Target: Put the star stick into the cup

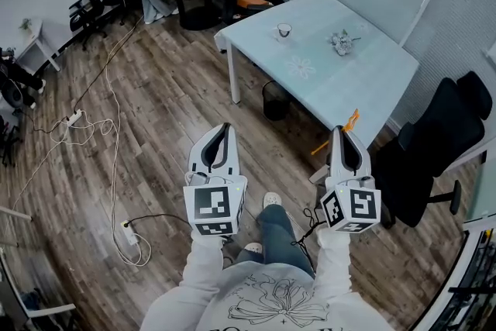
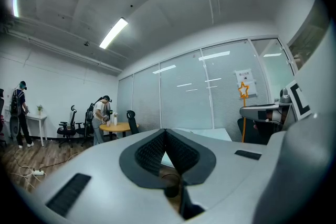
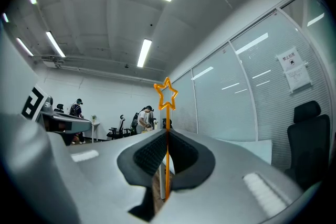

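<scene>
Holding the star stick (image 3: 167, 118) clamped between the jaws of my right gripper (image 3: 167, 132); my left gripper (image 2: 165, 131) has its jaws pressed together on nothing.

Right gripper view: the stick runs upright through the pads, and its orange star stands clear above the jaw tips. Head view: only two orange ends show, the star just past the right tips and the tail out to their left. That view alone shows the cup (image 1: 284, 30), which stands upright on the pale table (image 1: 372, 81), well ahead of both grippers and between their lines. Neither gripper view takes it in. Left gripper view: the star shows off to the right, above my right gripper. Both grippers are level and side by side, apart, over the wood floor (image 1: 155, 112), short of the table edge.
</scene>
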Action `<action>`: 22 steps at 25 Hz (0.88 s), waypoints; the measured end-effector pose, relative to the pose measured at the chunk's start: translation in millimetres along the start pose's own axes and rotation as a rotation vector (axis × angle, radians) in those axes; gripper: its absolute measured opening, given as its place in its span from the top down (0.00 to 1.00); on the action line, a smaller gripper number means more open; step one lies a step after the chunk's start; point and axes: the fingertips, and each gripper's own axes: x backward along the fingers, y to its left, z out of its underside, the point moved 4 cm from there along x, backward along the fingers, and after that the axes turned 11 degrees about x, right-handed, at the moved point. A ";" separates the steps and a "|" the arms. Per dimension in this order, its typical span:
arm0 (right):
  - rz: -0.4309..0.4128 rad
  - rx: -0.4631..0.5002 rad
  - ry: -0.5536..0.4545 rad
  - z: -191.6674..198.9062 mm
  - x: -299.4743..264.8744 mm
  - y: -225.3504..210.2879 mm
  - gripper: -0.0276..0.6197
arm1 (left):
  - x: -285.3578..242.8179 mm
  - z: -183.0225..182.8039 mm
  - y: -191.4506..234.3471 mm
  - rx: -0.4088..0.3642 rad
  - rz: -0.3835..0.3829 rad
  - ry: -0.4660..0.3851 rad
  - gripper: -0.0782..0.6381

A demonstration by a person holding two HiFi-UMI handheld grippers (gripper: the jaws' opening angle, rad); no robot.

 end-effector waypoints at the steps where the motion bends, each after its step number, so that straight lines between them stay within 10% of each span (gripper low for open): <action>1: -0.002 -0.001 -0.001 1.6 -8.0 -2.8 0.93 | -8.1 0.0 1.1 -0.001 -0.004 0.003 0.88; 22: -0.109 -0.034 -0.085 22.7 -273.5 -105.8 0.93 | -261.2 -34.4 25.3 -0.009 -0.121 -0.045 0.88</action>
